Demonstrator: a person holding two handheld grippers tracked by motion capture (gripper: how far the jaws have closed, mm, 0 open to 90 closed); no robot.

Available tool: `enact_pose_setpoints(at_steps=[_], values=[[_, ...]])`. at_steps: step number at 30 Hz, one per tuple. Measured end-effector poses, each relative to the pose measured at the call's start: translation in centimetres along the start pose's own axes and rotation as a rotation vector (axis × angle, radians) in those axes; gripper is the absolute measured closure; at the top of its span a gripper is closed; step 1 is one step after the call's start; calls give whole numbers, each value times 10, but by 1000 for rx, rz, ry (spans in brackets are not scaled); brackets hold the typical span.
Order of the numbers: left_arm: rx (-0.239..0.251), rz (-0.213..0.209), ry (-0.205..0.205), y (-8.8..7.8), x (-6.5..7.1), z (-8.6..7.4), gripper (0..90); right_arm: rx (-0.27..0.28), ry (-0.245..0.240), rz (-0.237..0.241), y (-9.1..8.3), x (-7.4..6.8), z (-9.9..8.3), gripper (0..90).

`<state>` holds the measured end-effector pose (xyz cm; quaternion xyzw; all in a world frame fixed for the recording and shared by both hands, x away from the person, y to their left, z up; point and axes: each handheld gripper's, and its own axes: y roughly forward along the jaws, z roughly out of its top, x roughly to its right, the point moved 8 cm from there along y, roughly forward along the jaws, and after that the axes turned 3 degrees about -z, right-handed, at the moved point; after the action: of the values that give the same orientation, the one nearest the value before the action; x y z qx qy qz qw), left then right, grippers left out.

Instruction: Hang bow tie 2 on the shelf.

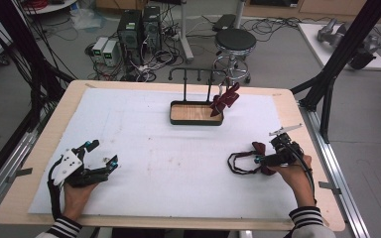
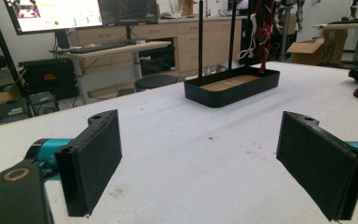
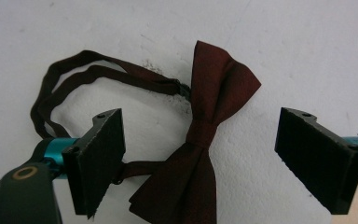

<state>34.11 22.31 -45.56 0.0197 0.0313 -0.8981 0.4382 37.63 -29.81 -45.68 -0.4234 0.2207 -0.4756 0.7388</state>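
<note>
A dark red bow tie (image 3: pixel 205 135) lies flat on the white mat (image 1: pixel 168 158) at the right, its thin strap (image 3: pixel 74 79) looped out to one side. My right gripper (image 3: pixel 200 144) hangs open just above it, one pad on each side of the knot, not touching the cloth. In the high view that gripper (image 1: pixel 267 154) sits over the bow tie (image 1: pixel 259 148) near the table's right edge. A second dark red bow tie (image 1: pixel 225 98) hangs from the black hook rack (image 1: pixel 198 73) over a wood-bottomed tray (image 1: pixel 178 105). My left gripper (image 1: pixel 103 152) rests open and empty at the front left.
The tray (image 2: pixel 233 88) and rack posts stand at the back middle of the table. Beyond the far edge are a black stool (image 1: pixel 234 42) and computer towers (image 1: pixel 139 27) on the floor. A black frame post (image 1: pixel 327 94) rises off the right edge.
</note>
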Motion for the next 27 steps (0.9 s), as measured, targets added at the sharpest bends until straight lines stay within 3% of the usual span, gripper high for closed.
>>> enact_pose_setpoints(at_steps=[11, 27], values=[[-1, 0, 3, 0, 0, 0, 143, -99, 15, 34, 10, 0, -9, 202], [1, -1, 4, 0, 0, 0, 143, -200, 63, 82, 17, -1, -21, 389]])
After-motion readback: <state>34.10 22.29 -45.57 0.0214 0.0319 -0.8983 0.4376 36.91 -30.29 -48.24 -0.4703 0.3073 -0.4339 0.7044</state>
